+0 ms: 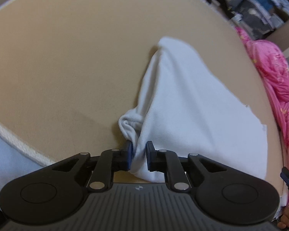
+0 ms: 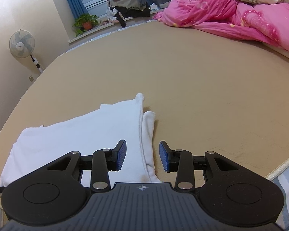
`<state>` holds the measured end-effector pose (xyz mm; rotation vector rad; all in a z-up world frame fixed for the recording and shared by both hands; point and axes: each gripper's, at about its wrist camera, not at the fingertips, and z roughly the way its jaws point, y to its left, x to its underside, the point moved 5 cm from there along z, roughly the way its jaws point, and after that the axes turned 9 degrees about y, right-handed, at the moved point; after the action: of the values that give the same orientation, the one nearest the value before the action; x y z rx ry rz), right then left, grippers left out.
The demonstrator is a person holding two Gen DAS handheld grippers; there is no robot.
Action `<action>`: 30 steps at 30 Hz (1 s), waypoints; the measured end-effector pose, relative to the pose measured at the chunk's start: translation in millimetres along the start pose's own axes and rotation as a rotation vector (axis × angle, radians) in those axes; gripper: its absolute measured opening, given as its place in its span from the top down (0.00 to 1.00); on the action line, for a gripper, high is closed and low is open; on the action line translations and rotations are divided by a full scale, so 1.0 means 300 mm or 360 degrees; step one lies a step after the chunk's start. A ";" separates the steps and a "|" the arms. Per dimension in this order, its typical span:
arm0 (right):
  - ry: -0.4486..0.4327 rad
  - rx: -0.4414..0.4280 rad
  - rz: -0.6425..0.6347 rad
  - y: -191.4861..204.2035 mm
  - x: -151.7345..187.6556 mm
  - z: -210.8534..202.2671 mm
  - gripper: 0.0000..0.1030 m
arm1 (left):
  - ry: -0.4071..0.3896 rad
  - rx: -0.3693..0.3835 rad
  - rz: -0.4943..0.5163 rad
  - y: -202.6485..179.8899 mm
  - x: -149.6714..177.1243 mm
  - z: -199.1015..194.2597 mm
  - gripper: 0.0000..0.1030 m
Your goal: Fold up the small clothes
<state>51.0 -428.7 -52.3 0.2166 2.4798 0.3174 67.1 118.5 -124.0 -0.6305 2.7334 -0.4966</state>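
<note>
In the left wrist view, the left gripper has its jaws drawn narrow and pinched on a bunched fold of the white garment, which rises from the pads and spreads ahead and to the right over the tan bed sheet. A small crumpled bit of the cloth sits just ahead of the left pad. A pink quilt lies far to the right of the tool. In the right wrist view, the right gripper hovers with its jaws partly apart, gripping nothing; the white garment lies flat beneath and to the left of it, its folded right edge running between the pads. The pink quilt lies well ahead to the right, and a standing fan is far left.
</note>
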 end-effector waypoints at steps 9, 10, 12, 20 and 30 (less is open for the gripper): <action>0.0038 0.0049 0.0011 -0.028 0.002 0.012 0.62 | -0.0017 -0.0094 0.0041 -0.013 -0.007 0.024 0.91; 0.0050 0.0069 0.0008 -0.035 0.003 0.017 0.62 | -0.0033 -0.0109 0.0059 -0.019 -0.005 0.022 0.92; 0.0081 0.0126 0.0003 -0.049 0.008 0.028 0.62 | -0.0065 -0.0132 0.0085 -0.029 0.002 0.011 0.93; 0.0124 0.0229 0.0075 -0.130 -0.004 0.032 0.62 | -0.0358 -0.0137 0.0473 -0.337 0.037 -0.220 0.94; -0.0040 0.0187 0.0266 -0.231 -0.060 -0.013 0.62 | -0.0403 0.0207 0.1091 -1.229 0.345 -0.172 0.94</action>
<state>57.4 -499.9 -58.2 0.4756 2.4624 0.2368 94.6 -227.4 45.7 0.2670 2.4354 -0.3803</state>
